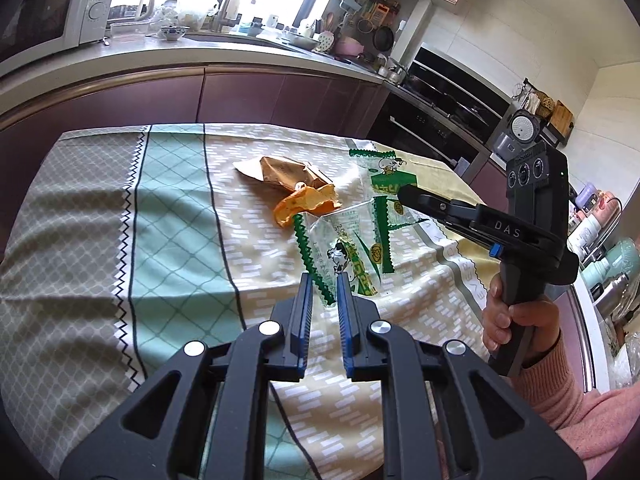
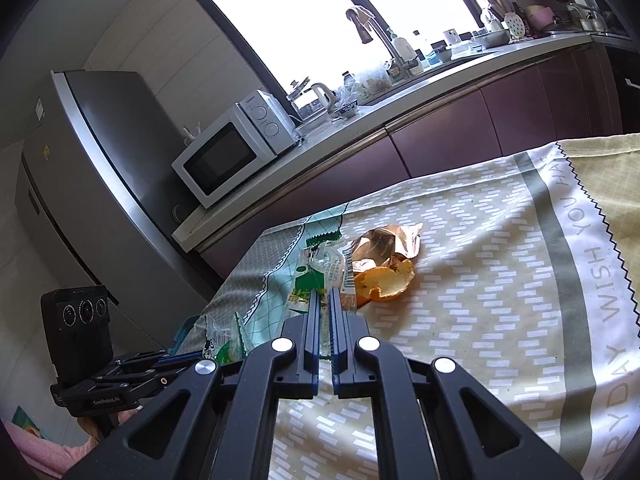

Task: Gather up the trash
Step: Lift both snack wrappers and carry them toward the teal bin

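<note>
We see two clear wrappers with green zigzag edges, one in each tool. The left gripper [image 1: 325, 286] has its jaws drawn narrow on the near edge of one green-edged wrapper [image 1: 348, 256], which rises from between the blue pads toward twelve o'clock in the left wrist view. The right gripper [image 2: 325, 300] is pinched nearly closed on the second green-edged wrapper [image 2: 316, 276], which stands up from its fingertips; in the left view that same tool reaches in from three o'clock, a hand [image 1: 506, 316] in a pink sleeve [image 1: 592, 420] around its handle. Still lying on the tablecloth [image 1: 168, 208] are an orange peel [image 1: 304, 206] and, touching it at about eleven o'clock, a crumpled brown foil packet [image 1: 284, 174] (in the right view both sit at roughly one o'clock from the right tool's tips, just beside the lifted wrapper). The lifted wrappers hang partly in front of the peel and the packet in both views. Beyond the table edge runs a counter with dark purple cabinet fronts [image 1: 248, 96], carrying a white microwave [image 2: 236, 148], a kettle [image 2: 322, 98] and a tap [image 2: 366, 26] below a bright window. A grey fridge [image 2: 92, 168] stands at nine o'clock in the right view, and an oven [image 1: 440, 120] at two o'clock in the left.
</note>
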Action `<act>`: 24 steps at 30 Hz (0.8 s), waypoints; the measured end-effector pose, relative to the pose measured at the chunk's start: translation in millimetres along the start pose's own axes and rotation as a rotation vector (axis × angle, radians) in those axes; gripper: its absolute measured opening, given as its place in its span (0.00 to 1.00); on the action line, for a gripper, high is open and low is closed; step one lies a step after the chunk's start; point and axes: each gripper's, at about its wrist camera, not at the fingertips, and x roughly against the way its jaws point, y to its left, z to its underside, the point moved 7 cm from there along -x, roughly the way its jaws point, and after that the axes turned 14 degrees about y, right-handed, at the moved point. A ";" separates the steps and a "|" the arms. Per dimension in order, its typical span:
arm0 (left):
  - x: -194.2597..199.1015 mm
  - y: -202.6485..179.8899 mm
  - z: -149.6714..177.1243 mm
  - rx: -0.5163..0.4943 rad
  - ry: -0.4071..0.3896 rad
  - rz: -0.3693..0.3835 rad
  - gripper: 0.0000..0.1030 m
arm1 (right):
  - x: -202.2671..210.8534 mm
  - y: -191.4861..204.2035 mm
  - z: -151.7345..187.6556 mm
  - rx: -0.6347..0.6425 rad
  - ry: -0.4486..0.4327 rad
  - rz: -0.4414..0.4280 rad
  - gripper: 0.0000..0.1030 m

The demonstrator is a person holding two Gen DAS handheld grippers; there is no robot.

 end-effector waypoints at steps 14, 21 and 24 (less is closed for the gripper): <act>45.9 38.7 14.9 0.060 -0.070 -0.060 0.13 | -25.0 39.4 2.7 0.050 0.036 -0.046 0.03; 61.5 55.2 22.2 0.086 -0.087 -0.075 0.13 | -34.6 52.1 2.2 0.065 0.050 -0.059 0.03; 65.6 59.8 24.0 0.097 -0.093 -0.081 0.13 | -38.9 56.3 2.9 0.070 0.055 -0.065 0.04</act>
